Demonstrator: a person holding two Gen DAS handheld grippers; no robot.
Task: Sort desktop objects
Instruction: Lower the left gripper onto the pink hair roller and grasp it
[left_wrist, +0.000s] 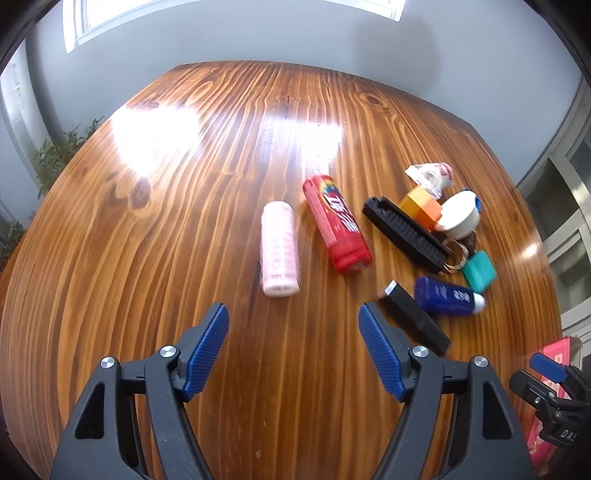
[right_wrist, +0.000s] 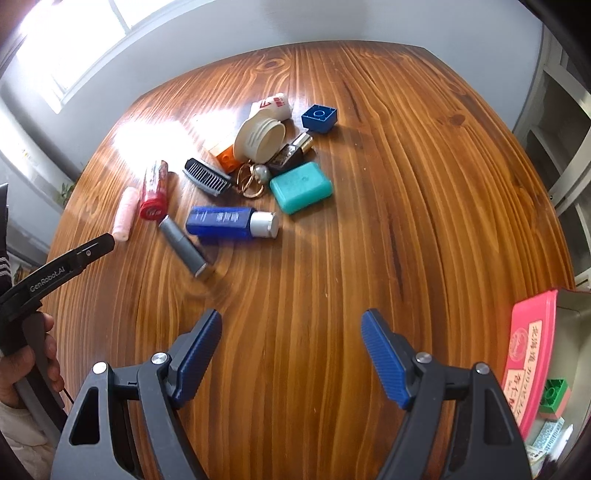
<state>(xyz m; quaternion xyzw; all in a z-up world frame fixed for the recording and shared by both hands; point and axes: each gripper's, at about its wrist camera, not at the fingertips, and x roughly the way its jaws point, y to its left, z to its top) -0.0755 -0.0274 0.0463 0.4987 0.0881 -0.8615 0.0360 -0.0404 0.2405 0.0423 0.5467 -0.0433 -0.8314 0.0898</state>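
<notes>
risks noted first. the pink roll (left_wrist: 279, 254) and red tube (left_wrist: 335, 225) are cylinders lying on their sides on the glossy wooden table (left_wrist: 184, 221); either is likely to be rolled away if nudged by one finger before the other closes. the black comb (left_wrist: 404, 230), orange block (left_wrist: 421, 206), white cup (left_wrist: 460, 216), rings (left_wrist: 456, 254) and teal case (left_wrist: 479, 271) are heaped touching each other, so a reach into that cluster could drag neighbours along. the slim black stick (left_wrist: 413, 317) and blue bottle (left_wrist: 448, 295) lie just beside each other; a wide grasp might catch both.

pose. the left gripper (left_wrist: 293, 321) is held low over the table, fingers spread wide with nothing between them, aimed toward the pink roll, which lies just ahead and slightly left of centre. the right gripper (right_wrist: 291, 328) is likewise spread and empty, hovering over bare wood, well apart from the cluster. a pink-lidded box (right_wrist: 532, 354) with a green block (right_wrist: 553, 395) inside is seen at the right edge, judged the sorting bin. a hand (right_wrist: 26, 363) is seen on the left tool's handle.
</notes>
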